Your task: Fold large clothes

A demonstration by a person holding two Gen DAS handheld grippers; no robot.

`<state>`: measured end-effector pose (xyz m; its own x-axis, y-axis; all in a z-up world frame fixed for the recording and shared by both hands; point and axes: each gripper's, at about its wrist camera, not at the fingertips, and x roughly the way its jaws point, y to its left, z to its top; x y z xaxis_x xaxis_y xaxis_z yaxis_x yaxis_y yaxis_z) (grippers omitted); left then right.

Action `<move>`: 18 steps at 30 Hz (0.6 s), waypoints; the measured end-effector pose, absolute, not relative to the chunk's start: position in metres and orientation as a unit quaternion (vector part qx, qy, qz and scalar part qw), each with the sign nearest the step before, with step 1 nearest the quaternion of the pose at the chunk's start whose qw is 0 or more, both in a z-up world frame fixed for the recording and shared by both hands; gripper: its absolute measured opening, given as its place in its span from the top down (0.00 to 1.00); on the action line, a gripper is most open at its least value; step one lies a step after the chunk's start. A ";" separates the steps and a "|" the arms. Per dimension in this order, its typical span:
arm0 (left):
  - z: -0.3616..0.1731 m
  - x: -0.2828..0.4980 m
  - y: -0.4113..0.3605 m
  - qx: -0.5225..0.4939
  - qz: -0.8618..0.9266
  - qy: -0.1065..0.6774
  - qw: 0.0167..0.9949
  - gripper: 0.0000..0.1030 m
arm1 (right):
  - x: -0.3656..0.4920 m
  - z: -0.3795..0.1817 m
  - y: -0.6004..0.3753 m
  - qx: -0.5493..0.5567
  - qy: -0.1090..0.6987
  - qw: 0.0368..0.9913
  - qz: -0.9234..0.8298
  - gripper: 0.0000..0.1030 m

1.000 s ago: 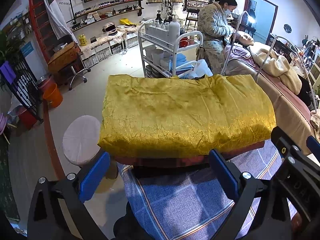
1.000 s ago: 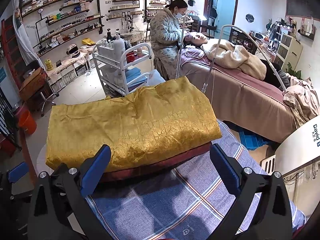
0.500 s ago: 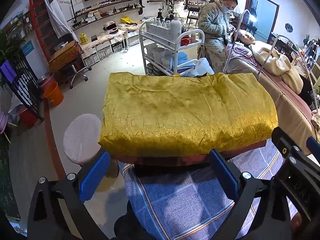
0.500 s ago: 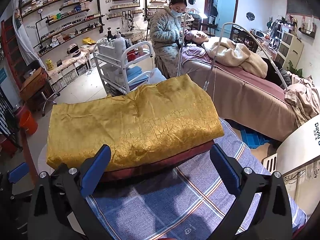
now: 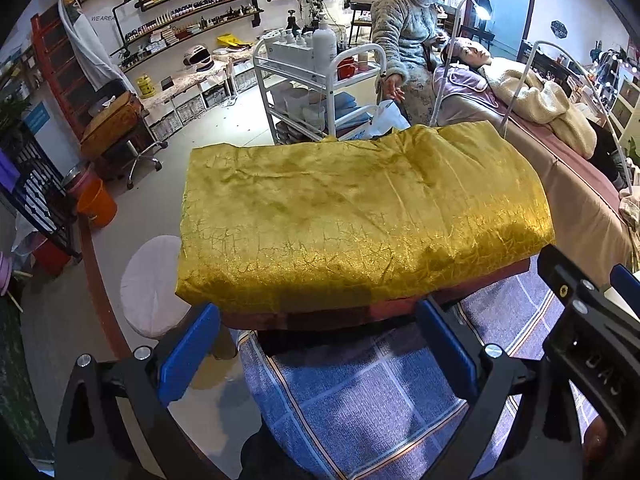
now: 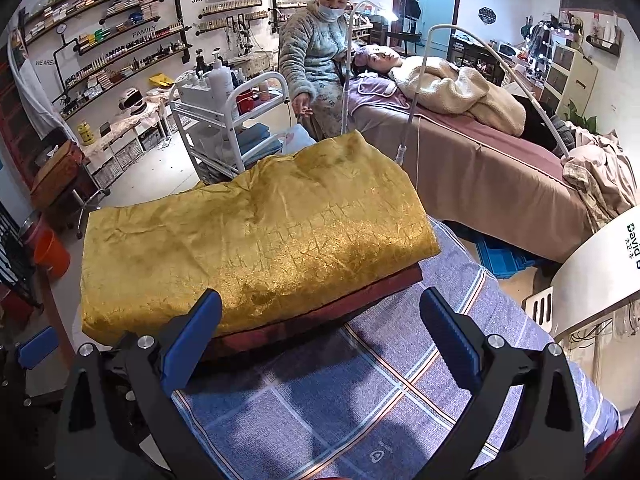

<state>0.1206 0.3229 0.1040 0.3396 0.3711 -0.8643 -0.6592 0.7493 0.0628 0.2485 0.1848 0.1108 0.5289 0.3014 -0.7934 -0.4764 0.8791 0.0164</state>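
A large golden garment [image 5: 360, 216] lies folded into a thick rectangle, with a dark red lining showing along its near edge [image 5: 320, 316]. It rests on a blue checked cloth [image 5: 380, 400] that covers the work surface. In the right wrist view the same golden garment [image 6: 248, 248] sits ahead and to the left. My left gripper [image 5: 316, 350] is open, just short of the garment's near edge, with nothing between its blue pads. My right gripper [image 6: 320, 332] is also open and empty, its left pad [image 6: 192, 336] overlapping the garment's edge in view. The right gripper's body [image 5: 592, 340] shows at the right of the left wrist view.
A white trolley [image 5: 320, 80] with bottles stands behind the garment. A person in a padded robe [image 5: 408, 40] stands by a treatment bed [image 6: 480, 168] where another person lies. A round white stool [image 5: 152, 284] and an orange bucket [image 5: 98, 202] are at the left.
Both grippers have eased slightly nearer the garment and stay open. The standing person has turned from the bed and reached a hand toward the trolley.
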 end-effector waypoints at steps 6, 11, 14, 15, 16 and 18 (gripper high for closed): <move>0.100 0.129 0.314 -0.145 0.304 0.486 0.806 0.06 | 0.252 0.105 0.175 -0.099 0.438 0.868 0.212 0.05; 0.099 0.133 0.308 -0.140 0.295 0.488 0.809 0.06 | 0.253 0.105 0.165 -0.095 0.438 0.871 0.202 0.05; 0.099 0.134 0.306 -0.141 0.294 0.488 0.810 0.06 | 0.254 0.104 0.162 -0.092 0.439 0.871 0.199 0.05; 0.099 0.133 0.306 -0.142 0.295 0.487 0.810 0.06 | 0.254 0.104 0.161 -0.092 0.440 0.871 0.199 0.05; 0.099 0.133 0.305 -0.143 0.295 0.487 0.810 0.06 | 0.254 0.104 0.161 -0.093 0.440 0.871 0.199 0.05; 0.099 0.133 0.306 -0.145 0.297 0.486 0.809 0.06 | 0.252 0.103 0.161 -0.095 0.439 0.871 0.201 0.05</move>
<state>0.1325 0.3059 0.0989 0.3522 0.3400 -0.8720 -0.6213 0.7817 0.0539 0.2523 0.1607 0.1034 0.5338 0.2675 -0.8022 -0.4340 0.9008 0.0115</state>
